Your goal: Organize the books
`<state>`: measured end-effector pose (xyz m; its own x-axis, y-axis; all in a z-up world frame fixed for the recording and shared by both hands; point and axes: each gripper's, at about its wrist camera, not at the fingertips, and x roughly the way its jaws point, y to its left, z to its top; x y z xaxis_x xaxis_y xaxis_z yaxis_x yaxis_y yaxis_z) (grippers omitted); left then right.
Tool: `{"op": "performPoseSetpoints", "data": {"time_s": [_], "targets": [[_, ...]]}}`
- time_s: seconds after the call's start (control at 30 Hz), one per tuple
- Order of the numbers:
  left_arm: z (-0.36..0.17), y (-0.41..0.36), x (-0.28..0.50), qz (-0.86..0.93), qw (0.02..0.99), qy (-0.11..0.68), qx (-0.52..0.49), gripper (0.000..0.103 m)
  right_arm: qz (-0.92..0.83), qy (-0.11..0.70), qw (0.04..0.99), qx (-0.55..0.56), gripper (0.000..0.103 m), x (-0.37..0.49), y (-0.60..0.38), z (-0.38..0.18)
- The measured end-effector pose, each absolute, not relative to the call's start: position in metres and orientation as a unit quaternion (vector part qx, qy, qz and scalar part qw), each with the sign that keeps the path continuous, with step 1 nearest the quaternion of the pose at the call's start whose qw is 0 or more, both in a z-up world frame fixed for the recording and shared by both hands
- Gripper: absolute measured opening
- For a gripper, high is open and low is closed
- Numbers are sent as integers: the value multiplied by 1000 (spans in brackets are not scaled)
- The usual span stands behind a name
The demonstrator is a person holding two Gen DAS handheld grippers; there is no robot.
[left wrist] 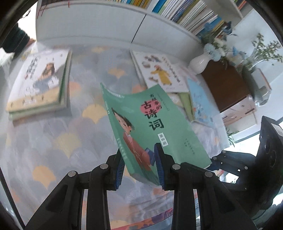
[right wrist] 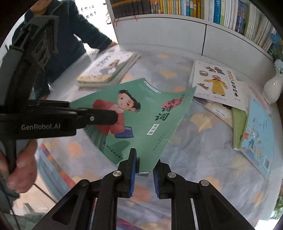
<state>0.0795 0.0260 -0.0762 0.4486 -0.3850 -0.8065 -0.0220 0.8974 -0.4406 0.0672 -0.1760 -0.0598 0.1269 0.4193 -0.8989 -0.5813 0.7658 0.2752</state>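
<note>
- Left wrist view: my left gripper (left wrist: 140,166) is clamped on the lower edge of the green poetry book (left wrist: 152,127), one blue pad (left wrist: 160,168) on the cover and the other behind the spine side.
- The green poetry book hangs tilted in the air above the table (left wrist: 53,141), which wears a cloth with a fan-leaf pattern.
- At the far left of the table lies a neat stack of books (left wrist: 39,83), its top cover showing a seated figure.
- At the far right lies a loose pile: a white picture book (left wrist: 159,70) with a yellow-robed figure on top, a light blue book (left wrist: 199,102) slanting beside it.
- A white vase (left wrist: 199,63) with blue flowers stands beyond that pile, below a bookshelf (left wrist: 185,12) packed with upright books.
- My right gripper's black body shows at the right edge, reaching to the book's corner.
- Right wrist view: my right gripper (right wrist: 144,169) is closed on the book's bottom corner, the thin cover pinched between the blue pads (right wrist: 133,169).
- The green poetry book (right wrist: 141,123) curves upward from that corner, its cover girl in red facing the camera.
- My left gripper (right wrist: 99,115) comes in from the left and holds the opposite edge; my hand (right wrist: 21,168) grips its handle.
- The stack of books (right wrist: 107,70) sits behind the held book, the white picture book (right wrist: 217,83) and light blue book (right wrist: 256,134) to the right, well apart from it.
- A person in a dark jacket (right wrist: 67,40) stands at the far side of the table.
</note>
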Motion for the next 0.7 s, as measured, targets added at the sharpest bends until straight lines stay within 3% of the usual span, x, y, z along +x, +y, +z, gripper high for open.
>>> {"op": "performPoseSetpoints", "data": {"time_s": [0.37, 0.7], "targets": [[-21, 129, 84, -77, 871, 430, -226, 31, 368, 514, 772, -61, 19, 99, -86, -10], [-89, 246, 111, -12, 838, 460, -292, 31, 412, 529, 739, -57, 20, 172, 27, -56]]}}
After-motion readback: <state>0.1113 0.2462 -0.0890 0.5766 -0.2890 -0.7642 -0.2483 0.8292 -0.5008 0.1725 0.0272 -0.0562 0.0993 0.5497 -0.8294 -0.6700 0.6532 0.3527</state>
